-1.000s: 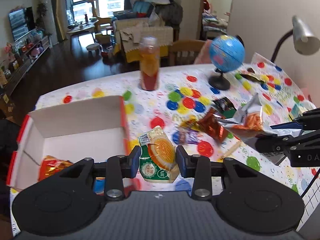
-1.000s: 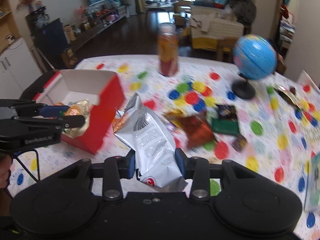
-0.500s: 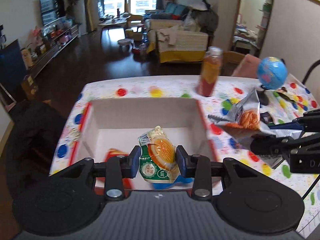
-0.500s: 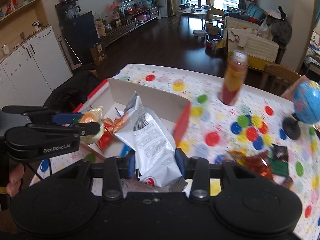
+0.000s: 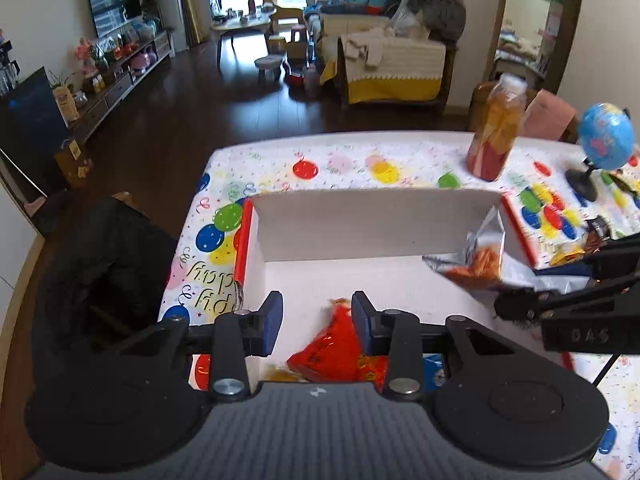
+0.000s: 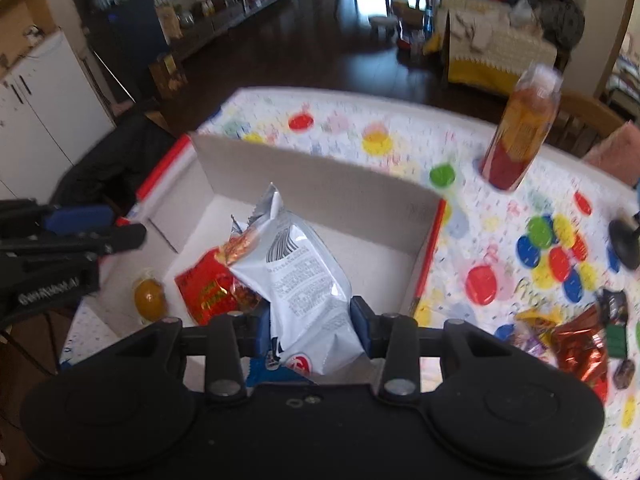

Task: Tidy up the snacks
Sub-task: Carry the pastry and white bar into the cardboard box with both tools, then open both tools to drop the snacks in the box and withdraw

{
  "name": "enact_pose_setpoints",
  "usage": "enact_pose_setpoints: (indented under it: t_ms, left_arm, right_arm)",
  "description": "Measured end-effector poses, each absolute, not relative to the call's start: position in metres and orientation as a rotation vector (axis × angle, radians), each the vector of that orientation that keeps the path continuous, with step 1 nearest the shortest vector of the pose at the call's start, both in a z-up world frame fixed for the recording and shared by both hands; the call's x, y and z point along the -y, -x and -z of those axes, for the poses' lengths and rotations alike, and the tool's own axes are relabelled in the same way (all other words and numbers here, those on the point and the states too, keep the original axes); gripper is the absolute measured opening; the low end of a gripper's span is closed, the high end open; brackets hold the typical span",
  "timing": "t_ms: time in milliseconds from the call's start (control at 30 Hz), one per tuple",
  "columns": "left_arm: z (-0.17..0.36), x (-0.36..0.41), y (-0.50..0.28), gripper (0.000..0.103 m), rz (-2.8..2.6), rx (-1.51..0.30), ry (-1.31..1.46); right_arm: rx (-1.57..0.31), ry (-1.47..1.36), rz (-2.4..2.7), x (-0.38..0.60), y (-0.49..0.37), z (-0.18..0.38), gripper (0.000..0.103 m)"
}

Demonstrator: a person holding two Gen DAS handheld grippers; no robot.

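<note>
Over box [image 6: 316, 184], silver crinkled snack bag [image 6: 308, 280]

Open cardboard box [image 6: 316, 188], red-edged, white inside. Silver snack bag [image 6: 304, 280] upright over it. Red packet [image 6: 208, 288] and orange-faced pack [image 6: 149, 298] lie on its floor.
</note>
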State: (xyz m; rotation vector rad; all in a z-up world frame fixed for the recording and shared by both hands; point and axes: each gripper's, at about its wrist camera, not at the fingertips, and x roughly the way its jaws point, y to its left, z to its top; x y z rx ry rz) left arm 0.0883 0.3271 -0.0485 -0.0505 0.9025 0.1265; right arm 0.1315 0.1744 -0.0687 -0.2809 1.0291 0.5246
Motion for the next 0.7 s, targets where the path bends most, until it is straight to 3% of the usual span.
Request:
enact_pose_setpoints:
  t_ms: [333, 700]
  left_arm:
    - [0.084, -0.332, -0.101, 0.037, -0.090, -0.981, 0.094]
    - [0.092, -0.325, -0.099, 0.037, -0.089, -0.984, 0.079]
  right_arm:
    - [-1.118, 0.354, -0.491, -0.199, -0.154, 0.120, 0.039]
    - [-1.151, 0.360, -0.499, -0.199, -0.156, 0.129, 0.048]
